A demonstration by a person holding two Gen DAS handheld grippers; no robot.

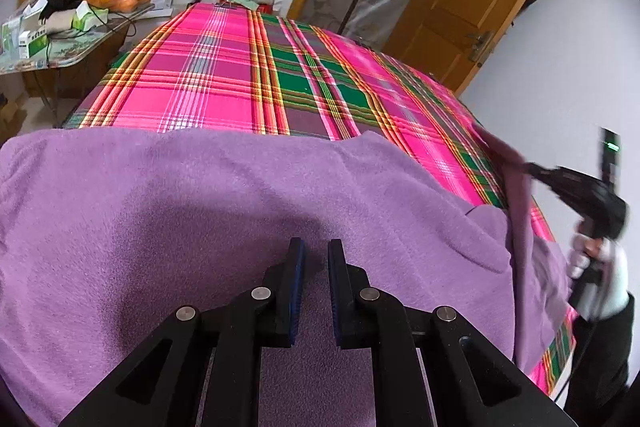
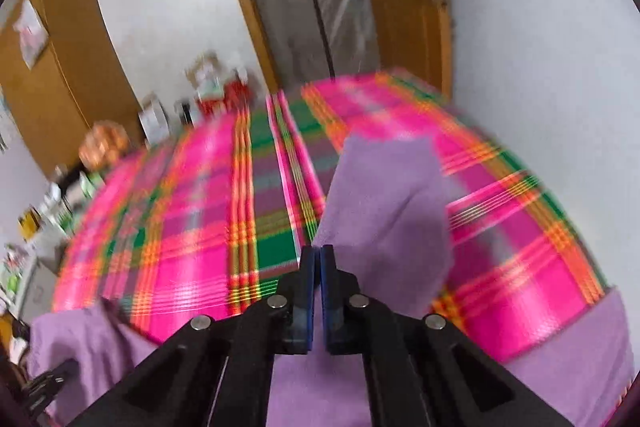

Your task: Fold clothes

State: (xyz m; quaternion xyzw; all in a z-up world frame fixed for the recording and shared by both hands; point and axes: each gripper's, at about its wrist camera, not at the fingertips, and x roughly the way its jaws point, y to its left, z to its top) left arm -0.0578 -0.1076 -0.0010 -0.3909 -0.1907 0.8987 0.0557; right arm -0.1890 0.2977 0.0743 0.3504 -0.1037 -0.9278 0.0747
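My left gripper [image 1: 316, 291] nearest lens, hovering over purple fleece garment [image 1: 200, 219], jaws nearly closed, narrow gap, gripping nothing. Garment lying spread across near end of pink-green plaid bedcover [image 1: 240, 79]. My right gripper [image 2: 317, 291] clenching on garment's right edge, lifting flap [image 2: 384, 195] clear of bedcover. Fleece looking soft, light, limp, draping freely; likely not slippery. Judging edges and corners best for pinching. Both grippers tilting down toward bed; gloved hand [image 1: 600, 259] holding right one.
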